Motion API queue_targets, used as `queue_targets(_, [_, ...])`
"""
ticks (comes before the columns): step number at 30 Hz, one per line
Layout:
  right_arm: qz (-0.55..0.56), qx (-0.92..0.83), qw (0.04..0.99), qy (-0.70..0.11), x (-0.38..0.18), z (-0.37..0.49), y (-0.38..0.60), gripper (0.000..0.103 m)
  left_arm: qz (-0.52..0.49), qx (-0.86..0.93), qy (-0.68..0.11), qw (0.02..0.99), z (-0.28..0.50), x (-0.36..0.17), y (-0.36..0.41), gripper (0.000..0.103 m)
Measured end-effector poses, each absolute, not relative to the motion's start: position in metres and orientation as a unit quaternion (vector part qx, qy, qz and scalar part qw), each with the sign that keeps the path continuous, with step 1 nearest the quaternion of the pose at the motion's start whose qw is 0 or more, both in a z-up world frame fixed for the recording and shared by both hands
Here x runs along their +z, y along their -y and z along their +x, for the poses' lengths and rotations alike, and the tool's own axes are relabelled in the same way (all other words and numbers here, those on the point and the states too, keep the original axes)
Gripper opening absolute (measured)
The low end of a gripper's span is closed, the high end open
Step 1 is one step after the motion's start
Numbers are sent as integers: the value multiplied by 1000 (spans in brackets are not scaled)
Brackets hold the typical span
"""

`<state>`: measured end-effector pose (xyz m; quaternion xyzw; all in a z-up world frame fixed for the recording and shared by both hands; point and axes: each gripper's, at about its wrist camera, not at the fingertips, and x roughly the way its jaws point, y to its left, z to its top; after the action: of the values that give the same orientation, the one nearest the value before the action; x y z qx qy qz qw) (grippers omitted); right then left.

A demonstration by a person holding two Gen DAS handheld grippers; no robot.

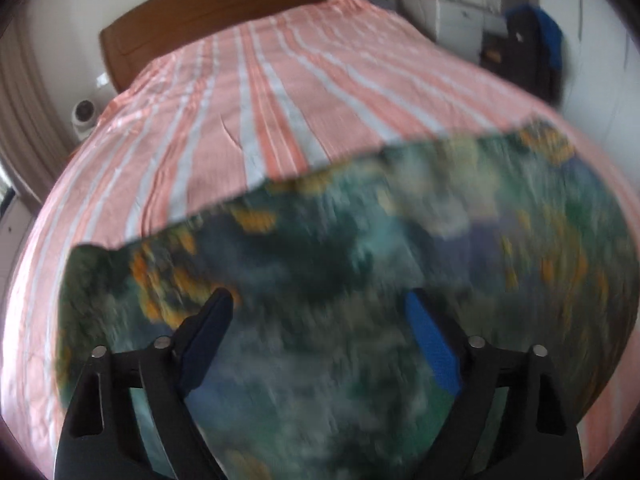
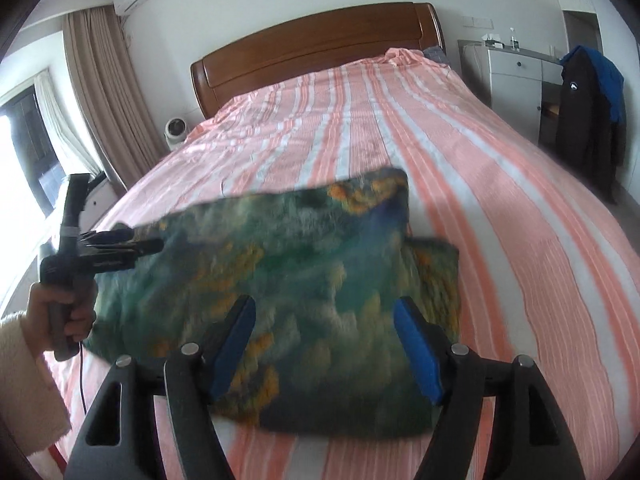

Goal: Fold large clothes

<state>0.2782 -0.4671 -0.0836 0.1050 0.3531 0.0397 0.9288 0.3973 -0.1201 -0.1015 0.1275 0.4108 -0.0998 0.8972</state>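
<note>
The garment (image 2: 280, 280) lies folded on the bed (image 2: 500, 208), apparently just laid down. Both the left gripper (image 1: 320, 340) and right gripper (image 2: 324, 344) stand open, empty, clear for the next fold.

The bed (image 1: 280, 92) is seen from its foot by both wrist views, angled down toward the headboard (image 2: 320, 40), the left set close over the garment (image 1: 360, 280), the right further back, and garment, bed and headboard are shared.
</note>
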Motion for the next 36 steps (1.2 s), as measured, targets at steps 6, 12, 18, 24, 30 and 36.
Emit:
queue_targets(6, [126,20,921,-367,-121,211,474,71,195,-116,-377,898,309,-98,130,91])
queue_targets(12, [159,26,921,-354,-128,166,462,71,150,-162,-409,885,260,-86,126,95])
queue_targets(18, [219,40,911,-346,-133,156,482,75,3,-94,-425,900,238,-80,33,96])
queue_targets(24, [297,56,885,-354,-138,199,530,86,-179,-2,-401,898,253,-94,-112,98])
queue_targets(30, [336,75,856,-386,-155,265,533,90,-147,11,-449,881,304,-129,-124,101])
queue_targets(36, [401,21,831,-384,-164,264,540,89,-166,26,-447,879,293,-119,-128,101])
